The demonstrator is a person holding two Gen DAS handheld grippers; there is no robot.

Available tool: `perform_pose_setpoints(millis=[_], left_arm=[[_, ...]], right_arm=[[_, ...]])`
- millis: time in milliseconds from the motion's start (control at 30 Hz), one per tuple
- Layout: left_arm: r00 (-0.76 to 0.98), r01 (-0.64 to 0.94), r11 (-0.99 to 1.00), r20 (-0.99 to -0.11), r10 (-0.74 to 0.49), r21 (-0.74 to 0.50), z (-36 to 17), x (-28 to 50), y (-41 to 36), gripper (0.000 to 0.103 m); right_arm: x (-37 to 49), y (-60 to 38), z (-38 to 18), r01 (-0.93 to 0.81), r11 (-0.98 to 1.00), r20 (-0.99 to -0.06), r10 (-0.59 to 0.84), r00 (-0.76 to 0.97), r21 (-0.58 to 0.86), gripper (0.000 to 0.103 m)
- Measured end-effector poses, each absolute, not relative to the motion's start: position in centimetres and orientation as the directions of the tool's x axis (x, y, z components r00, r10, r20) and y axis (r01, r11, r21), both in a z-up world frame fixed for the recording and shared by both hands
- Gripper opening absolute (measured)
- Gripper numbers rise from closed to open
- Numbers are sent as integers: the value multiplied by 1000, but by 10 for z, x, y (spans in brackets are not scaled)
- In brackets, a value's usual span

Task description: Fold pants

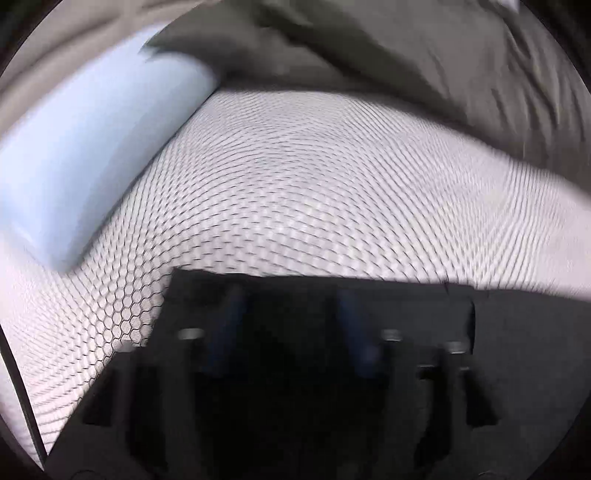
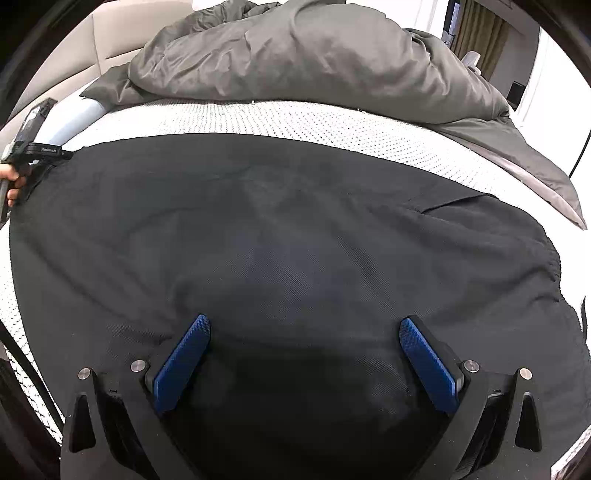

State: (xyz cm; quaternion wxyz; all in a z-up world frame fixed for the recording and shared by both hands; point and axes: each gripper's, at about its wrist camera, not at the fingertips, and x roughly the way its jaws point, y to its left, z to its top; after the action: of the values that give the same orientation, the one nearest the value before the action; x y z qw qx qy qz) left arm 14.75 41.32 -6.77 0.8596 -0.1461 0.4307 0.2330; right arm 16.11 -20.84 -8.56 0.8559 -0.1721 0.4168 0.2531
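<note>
Black pants (image 2: 280,229) lie spread flat across a white mesh-covered mattress (image 2: 295,114), filling most of the right wrist view. My right gripper (image 2: 304,328) is open, its blue pads (image 2: 184,363) wide apart just above the near part of the pants, holding nothing. My left gripper (image 1: 291,306) is blurred in its own view, with black pants fabric (image 1: 524,354) around its blue fingers (image 1: 354,328). It also shows in the right wrist view (image 2: 35,147), at the far left edge of the pants, held by a hand. Whether it grips the fabric is unclear.
A crumpled grey duvet (image 2: 314,62) lies along the far side of the mattress and also shows in the left wrist view (image 1: 424,55). A pale blue pillow (image 1: 85,140) lies at the left. A beige headboard (image 2: 122,33) stands behind, with a wall and curtain at the far right.
</note>
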Motion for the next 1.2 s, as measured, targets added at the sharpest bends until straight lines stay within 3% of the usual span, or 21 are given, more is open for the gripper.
perform_pose_setpoints(millis=[67,133,200,267,367,400,567,667,767,867,1067,1133,1200], left_arm=[[512,-544,836,-818,262,-72,-61,141,422,23],[522,-581,808,-805,282,-94,-47,127,416,26],[515,-623,776,-798,314,-97,-34,115,403,59],[587,-582,798,-759,280,-155,-19,98,371,76],[661,-466,875,-710,242,-135,-3,79,311,89],[667,-442,889,-705,241,-115,-1,78,288,102],[712,-230,965,-697,81,-123,-8,63,149,102],[711,-116,988,-703,9,-106,-19,74,79,102],[666,13,1000,-746,-20,-15,-44,84,22,102],[625,38,999,-781,-6,23,-66,90,-8,103],[631,-12,999,-776,-24,-40,-69,96,16,103],[635,-14,999,-772,-20,-38,-68,96,15,103],[636,-19,999,-772,-9,-27,-67,98,16,103]], right_arm=[[161,-208,-86,-579,811,-801,291,523,-84,103],[162,-208,-85,-579,810,-802,289,523,-86,103],[161,-207,-84,-577,812,-802,284,526,-90,103],[161,-207,-84,-572,815,-801,280,528,-93,103],[159,-205,-83,-562,821,-801,269,534,-99,103],[158,-204,-82,-558,824,-801,264,537,-103,103],[151,-200,-76,-542,829,-779,248,576,-137,103],[135,-193,-66,-591,800,-749,326,577,-107,103],[121,-185,-69,-670,737,-763,379,524,-94,103],[126,-210,-69,-668,740,-771,377,513,-82,103],[163,-324,-65,-413,906,-765,200,613,-95,101],[173,-362,-65,-255,961,-760,85,644,-108,102],[179,-393,-63,-147,989,-766,78,638,-22,102]])
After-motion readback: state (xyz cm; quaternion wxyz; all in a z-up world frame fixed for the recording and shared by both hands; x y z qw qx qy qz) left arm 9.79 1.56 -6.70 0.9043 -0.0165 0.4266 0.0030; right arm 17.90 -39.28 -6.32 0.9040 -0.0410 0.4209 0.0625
